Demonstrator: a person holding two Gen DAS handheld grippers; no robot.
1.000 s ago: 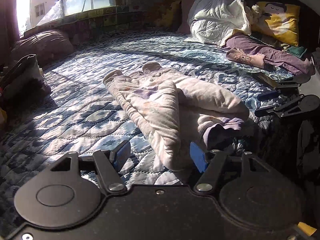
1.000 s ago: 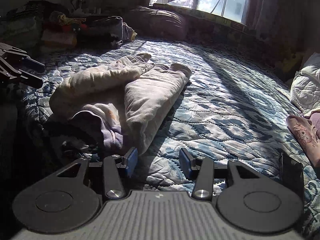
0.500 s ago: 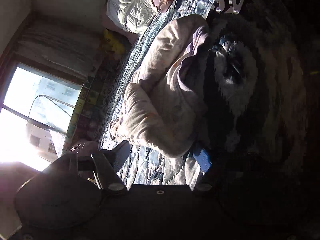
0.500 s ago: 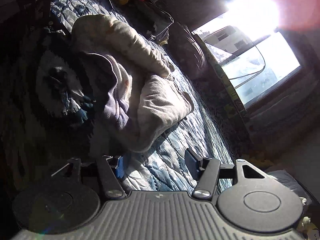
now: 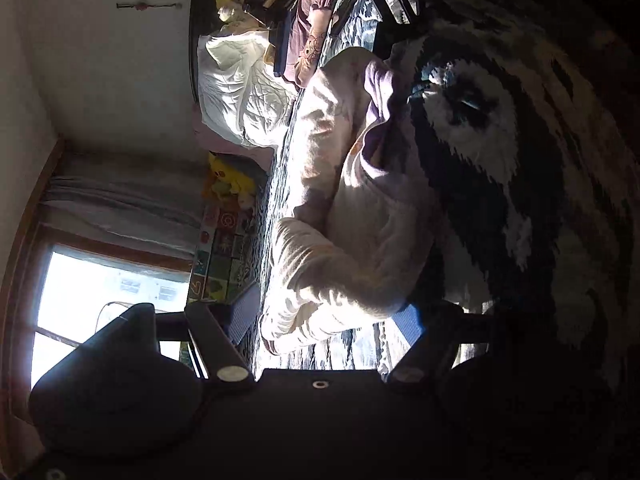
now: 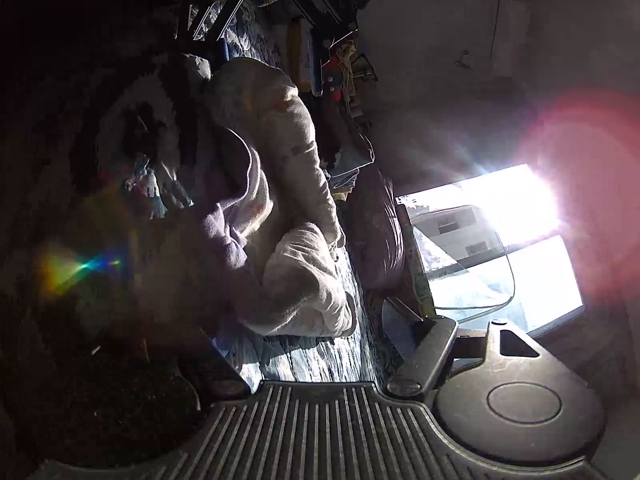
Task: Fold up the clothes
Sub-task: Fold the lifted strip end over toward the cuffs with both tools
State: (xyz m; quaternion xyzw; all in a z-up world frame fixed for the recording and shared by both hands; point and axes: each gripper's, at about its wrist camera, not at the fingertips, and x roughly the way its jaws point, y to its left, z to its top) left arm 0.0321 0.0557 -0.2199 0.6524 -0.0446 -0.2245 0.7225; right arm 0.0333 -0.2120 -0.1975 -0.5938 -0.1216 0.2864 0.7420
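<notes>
Both cameras are rolled onto their sides, so the bed (image 5: 276,184) runs up the frame instead of across it.

In the left wrist view, a bright window (image 5: 104,296) sits at the left edge, with a white wall above it. Next comes a strip of coloured tiles (image 5: 218,248) and yellow plush toys (image 5: 230,178), and higher up a white quilt (image 5: 240,92). The garment (image 5: 352,216), pale cream with a lilac lining, lies bunched on the bed's blue patterned cover, in the middle of the frame. The left claw (image 5: 326,320) is spread wide, its blue fingertips (image 5: 408,322) flanking the near end of the garment; whether they touch the cloth cannot be told. To the right hangs a dark cloth with a white pattern (image 5: 500,152). At the top, the right claw (image 5: 340,4) shows beyond the far end of the garment.

In the right wrist view, the left side is in deep shadow. The garment (image 6: 296,208) lies in the middle on the cover (image 6: 320,356), folded over itself. The right claw (image 6: 316,328) is spread apart, gripping nothing; only its right finger (image 6: 400,320) shows clearly, the left one lost in the dark. A dark cushion (image 6: 380,232) lies just beyond the garment, and the glaring window (image 6: 500,240) fills the right.
</notes>
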